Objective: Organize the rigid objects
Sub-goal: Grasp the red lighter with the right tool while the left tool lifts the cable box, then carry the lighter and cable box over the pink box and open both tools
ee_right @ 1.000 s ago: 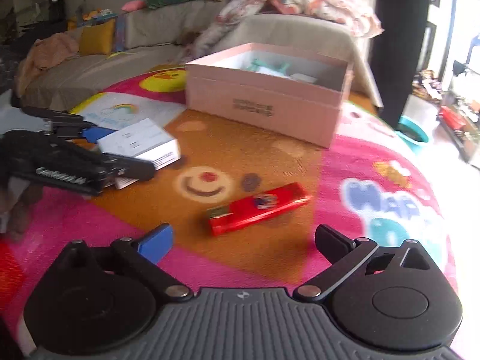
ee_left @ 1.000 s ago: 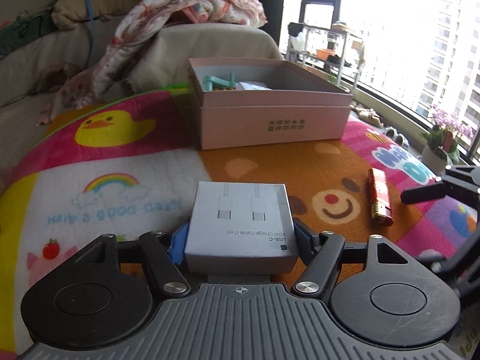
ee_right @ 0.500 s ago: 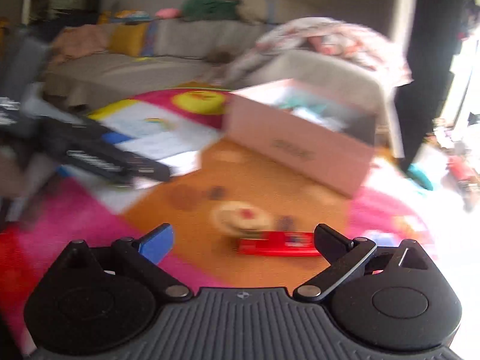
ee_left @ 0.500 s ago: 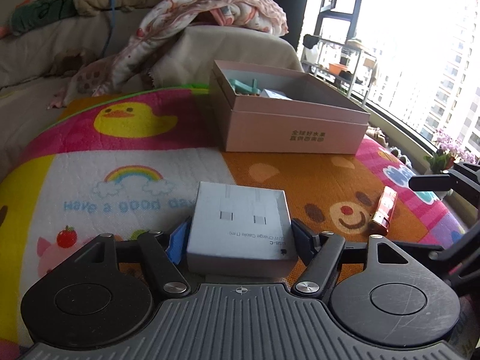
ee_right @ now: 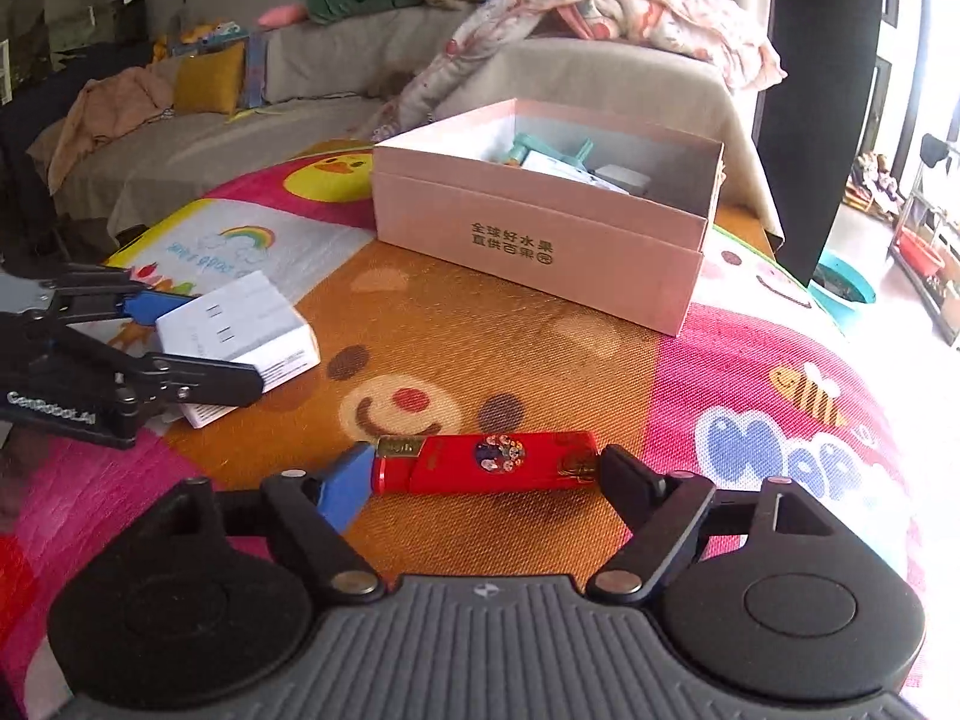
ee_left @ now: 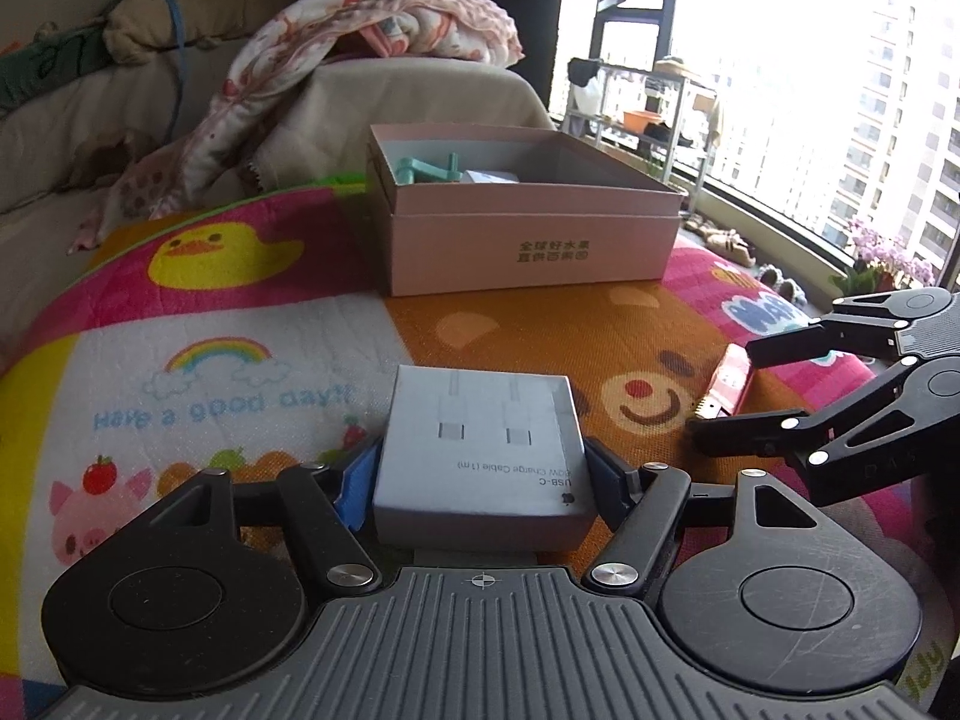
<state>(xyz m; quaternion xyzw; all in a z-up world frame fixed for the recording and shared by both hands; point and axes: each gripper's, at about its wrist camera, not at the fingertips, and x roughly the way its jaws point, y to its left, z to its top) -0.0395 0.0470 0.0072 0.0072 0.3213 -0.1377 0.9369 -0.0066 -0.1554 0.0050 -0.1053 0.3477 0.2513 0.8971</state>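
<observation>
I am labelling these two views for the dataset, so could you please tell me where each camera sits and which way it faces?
Left wrist: on the left gripper, looking forward and down over the mat to the pink box and window; its fingers clamp the white cable box; the right gripper enters from the right.
Right wrist: on the right gripper, facing the pink box and sofa; its jaws, just closing, touch both ends of the red lighter; the left gripper shows at left.
Shared: the pink box, cable box, lighter, mat and both grippers.

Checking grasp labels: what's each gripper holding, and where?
Left gripper: white cable box, by its two sides. Right gripper: jaws just closed on red lighter, end to end.
</observation>
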